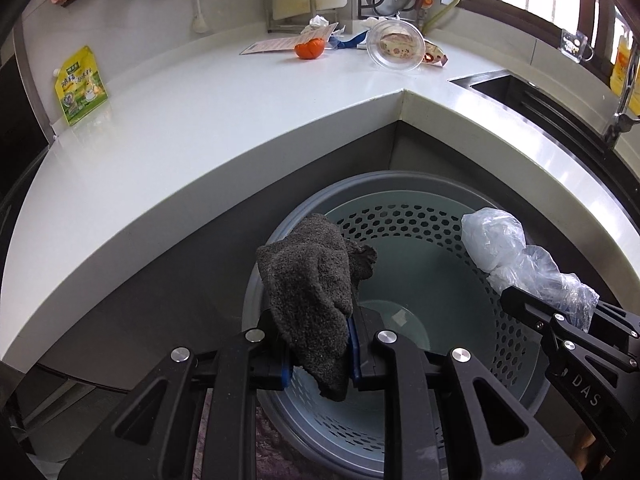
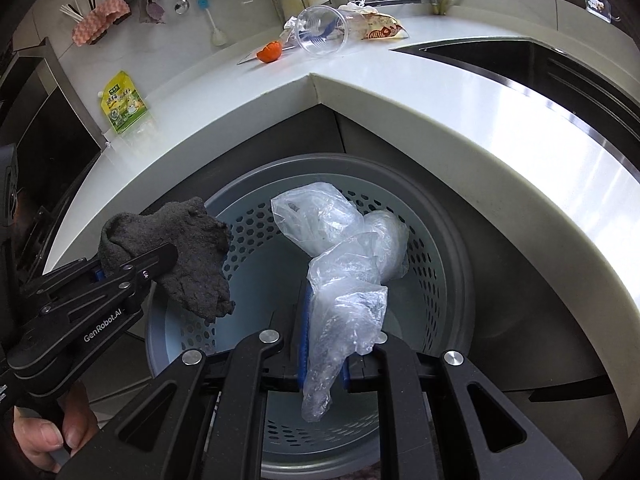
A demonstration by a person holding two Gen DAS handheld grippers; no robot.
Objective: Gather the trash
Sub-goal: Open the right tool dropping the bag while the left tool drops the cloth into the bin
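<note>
A white counter (image 1: 208,132) wraps a grey perforated bin (image 1: 420,280) below. Over the bin, the left gripper (image 1: 320,356) pinches a dark cloth (image 1: 312,280); beside it, the right gripper (image 2: 324,364) clamps a crumpled clear bag (image 2: 340,264).

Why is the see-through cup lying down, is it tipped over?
Tipped over. The clear plastic cup lies on its side on the white countertop, its round open mouth facing sideways towards us.

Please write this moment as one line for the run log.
left hand-held gripper: shut on grey cloth | right hand-held gripper: shut on plastic bag | both above bin
</note>
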